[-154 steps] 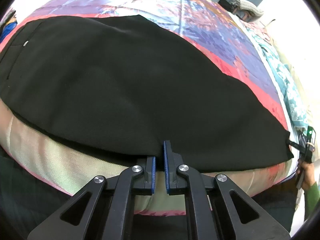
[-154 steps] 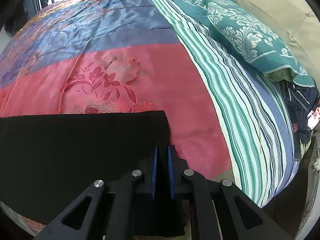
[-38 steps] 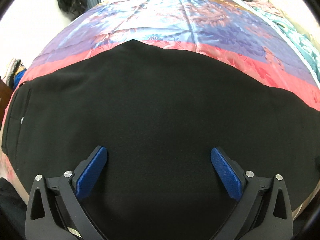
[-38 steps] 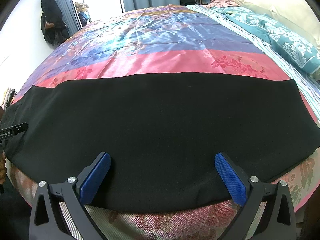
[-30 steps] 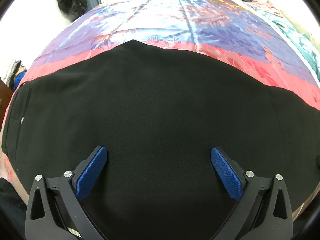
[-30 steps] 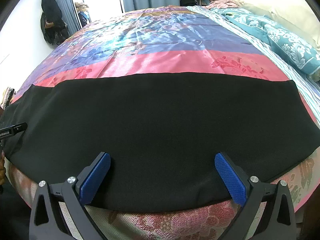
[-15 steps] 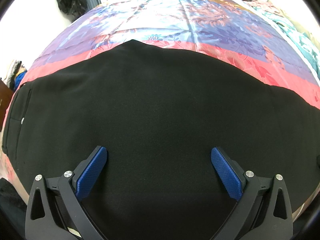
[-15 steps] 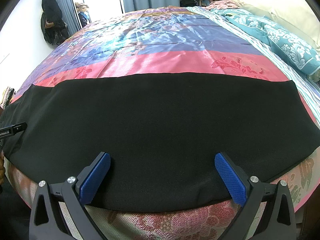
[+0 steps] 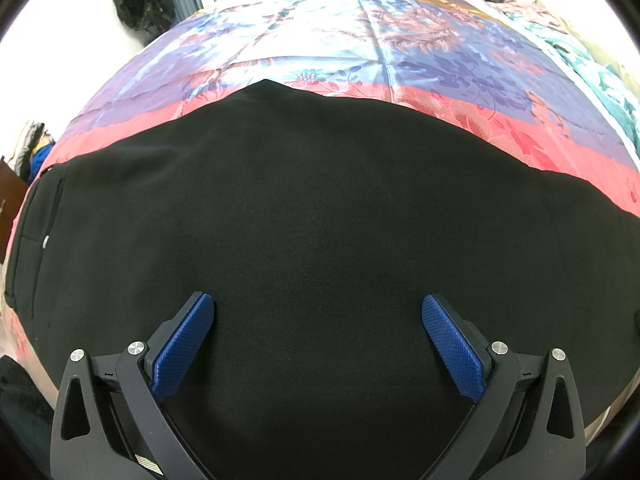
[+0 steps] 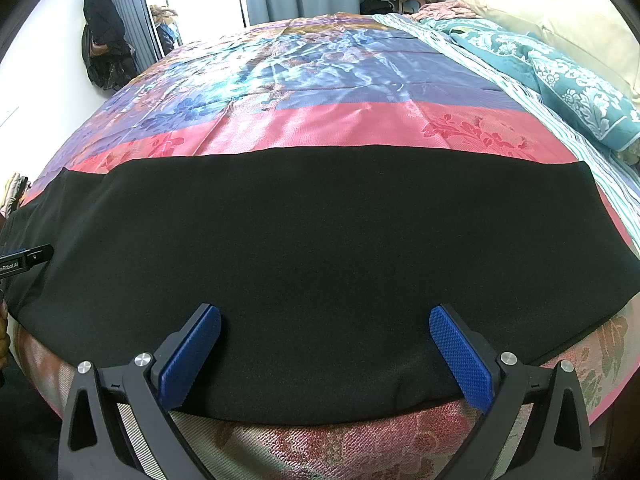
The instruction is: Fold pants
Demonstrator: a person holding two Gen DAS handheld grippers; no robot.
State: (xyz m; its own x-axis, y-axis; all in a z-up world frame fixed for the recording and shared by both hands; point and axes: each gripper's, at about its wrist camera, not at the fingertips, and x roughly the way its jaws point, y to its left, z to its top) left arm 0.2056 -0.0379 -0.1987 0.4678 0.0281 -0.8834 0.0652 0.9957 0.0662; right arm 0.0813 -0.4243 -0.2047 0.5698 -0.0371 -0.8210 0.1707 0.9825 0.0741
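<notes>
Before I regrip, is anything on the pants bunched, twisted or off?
Nothing stands out. The black pants lie flat and smooth across the bedspread, near edge at the bed's edge. Both grippers, left and right, are open.

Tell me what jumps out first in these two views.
The black pants lie flat across the near edge of the bed, filling both views. Behind them the shiny pink and purple bedspread spreads out. Both the left gripper and right gripper gape open over the cloth.
</notes>
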